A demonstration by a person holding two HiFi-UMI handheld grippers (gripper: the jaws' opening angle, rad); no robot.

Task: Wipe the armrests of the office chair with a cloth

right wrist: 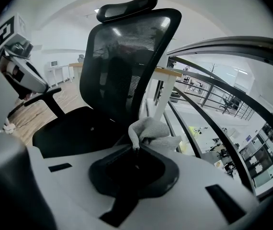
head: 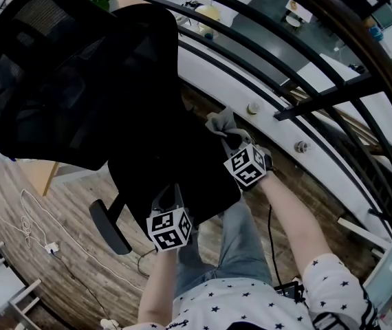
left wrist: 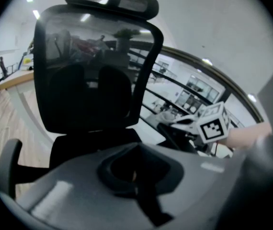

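One office chair (head: pixel 79 67), one cloth (head: pixel 221 122), one visible armrest (head: pixel 110 227), one floor cable (head: pixel 17 218), two tongs: left tongs (head: pixel 172 191), right tongs (head: pixel 232 138).

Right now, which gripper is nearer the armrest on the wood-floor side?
Left. The left gripper hovers just beside that armrest; the right gripper, holding the cloth, is across the seat by the railing.

No words, numbers or brand names are legible. Only black-and-white square patterns show, on the lower marker cube (head: pixel 168 229) and the upper marker cube (head: pixel 245 166).
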